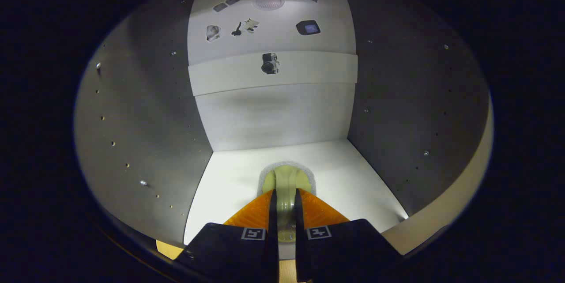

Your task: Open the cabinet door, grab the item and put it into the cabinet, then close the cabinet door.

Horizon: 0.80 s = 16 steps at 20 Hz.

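Inside the open cabinet, our gripper holds the item, a pale green, handled piece (we cannot tell just what it is), both fingers clenched on its neck. Its head reaches just beyond the fingertips, low over or resting on the white cabinet floor. We judge the door opened and the item carried in; release, withdrawal and closing remain. Side walls stand well apart, the back wall lies beyond, and the front edge is near on the right.

White cabinet floor; pale green item resting on it.
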Each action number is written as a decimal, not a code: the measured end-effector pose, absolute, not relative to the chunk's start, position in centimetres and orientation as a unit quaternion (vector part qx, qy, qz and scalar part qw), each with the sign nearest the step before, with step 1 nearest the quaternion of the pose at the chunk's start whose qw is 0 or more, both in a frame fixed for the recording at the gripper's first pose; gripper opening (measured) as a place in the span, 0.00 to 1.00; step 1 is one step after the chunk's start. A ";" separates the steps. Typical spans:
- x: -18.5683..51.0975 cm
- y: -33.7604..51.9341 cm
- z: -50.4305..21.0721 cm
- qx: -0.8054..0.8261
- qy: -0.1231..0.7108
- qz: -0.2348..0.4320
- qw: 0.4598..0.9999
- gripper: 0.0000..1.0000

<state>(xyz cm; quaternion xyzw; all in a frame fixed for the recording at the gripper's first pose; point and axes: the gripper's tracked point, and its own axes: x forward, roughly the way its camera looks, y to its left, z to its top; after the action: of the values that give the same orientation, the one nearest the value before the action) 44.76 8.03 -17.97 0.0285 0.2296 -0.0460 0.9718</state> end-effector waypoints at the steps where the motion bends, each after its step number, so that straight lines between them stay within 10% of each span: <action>1: 45.2 8.2 -18.4 0.026 0.233 -0.044 0.971 0.19; 7: 46.0 8.8 -18.7 0.047 0.233 -0.042 0.970 0.30; 12: 45.0 8.9 -15.8 0.023 0.185 -0.031 0.982 0.99; 16: 42.5 9.2 -11.3 -0.014 0.119 -0.023 0.993 1.00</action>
<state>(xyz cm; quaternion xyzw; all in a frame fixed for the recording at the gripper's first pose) 42.45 9.16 -11.27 -0.0142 0.1191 -0.0231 0.9925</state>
